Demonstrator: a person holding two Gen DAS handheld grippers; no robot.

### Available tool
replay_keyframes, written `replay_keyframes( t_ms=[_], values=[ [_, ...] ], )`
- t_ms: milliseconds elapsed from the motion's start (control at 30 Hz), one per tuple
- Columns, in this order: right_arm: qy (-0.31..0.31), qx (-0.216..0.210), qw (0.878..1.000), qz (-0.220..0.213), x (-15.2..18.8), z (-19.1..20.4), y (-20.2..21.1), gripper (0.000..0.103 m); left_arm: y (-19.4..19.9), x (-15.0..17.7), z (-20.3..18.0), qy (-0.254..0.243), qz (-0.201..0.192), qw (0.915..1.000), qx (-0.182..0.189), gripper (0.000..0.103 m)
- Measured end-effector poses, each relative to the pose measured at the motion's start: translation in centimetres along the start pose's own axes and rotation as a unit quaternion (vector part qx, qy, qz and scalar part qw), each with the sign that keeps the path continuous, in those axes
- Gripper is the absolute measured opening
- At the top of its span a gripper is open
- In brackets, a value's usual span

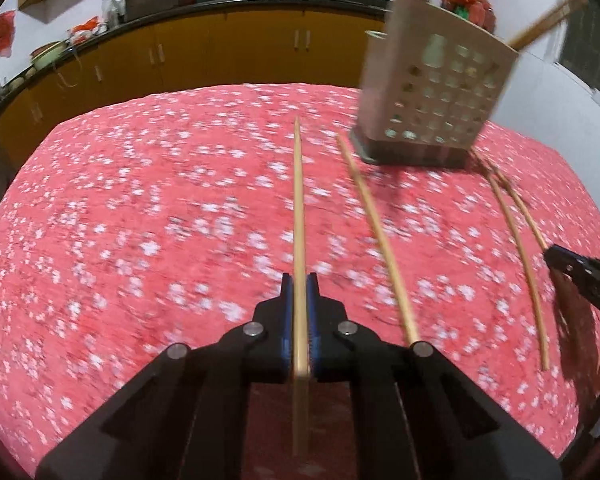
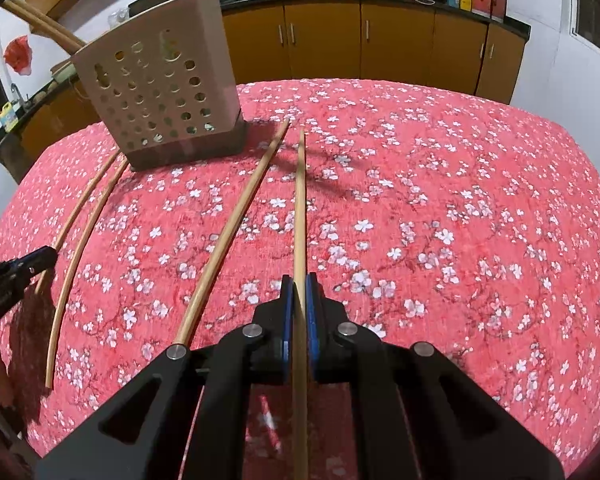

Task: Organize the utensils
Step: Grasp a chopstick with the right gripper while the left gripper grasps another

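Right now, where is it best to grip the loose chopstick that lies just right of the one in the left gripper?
Take the loose chopstick near its close end, coming down from above with jaws across the thin shaft. It lies flat on the tablecloth, and its far end sits close to the utensil holder, where room looks tight.

Your two wrist cameras look steeply down, close over the red blossom-print tablecloth [image 1: 140, 200]; both share the beige perforated plastic utensil holder [image 2: 160, 92], at one o'clock and eleven.
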State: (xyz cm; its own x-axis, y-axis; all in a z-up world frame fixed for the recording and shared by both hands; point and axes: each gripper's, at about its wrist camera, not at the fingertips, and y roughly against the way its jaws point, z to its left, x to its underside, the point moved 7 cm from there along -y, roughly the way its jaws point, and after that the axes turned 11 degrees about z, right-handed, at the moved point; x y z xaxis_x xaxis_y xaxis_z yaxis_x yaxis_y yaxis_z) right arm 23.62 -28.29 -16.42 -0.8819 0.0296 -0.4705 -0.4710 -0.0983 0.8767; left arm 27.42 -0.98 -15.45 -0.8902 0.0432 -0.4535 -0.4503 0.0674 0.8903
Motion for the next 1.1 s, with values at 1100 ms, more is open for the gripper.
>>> replay_keyframes(
  t_ms=[1100],
  values=[
    [-0.021,0.011,0.999,-0.024,-2.2,-1.2,-1.3,0.008,1.3,0.2,4.8,0.051,-0.012,0.9978,0.040,0.010]
  ],
)
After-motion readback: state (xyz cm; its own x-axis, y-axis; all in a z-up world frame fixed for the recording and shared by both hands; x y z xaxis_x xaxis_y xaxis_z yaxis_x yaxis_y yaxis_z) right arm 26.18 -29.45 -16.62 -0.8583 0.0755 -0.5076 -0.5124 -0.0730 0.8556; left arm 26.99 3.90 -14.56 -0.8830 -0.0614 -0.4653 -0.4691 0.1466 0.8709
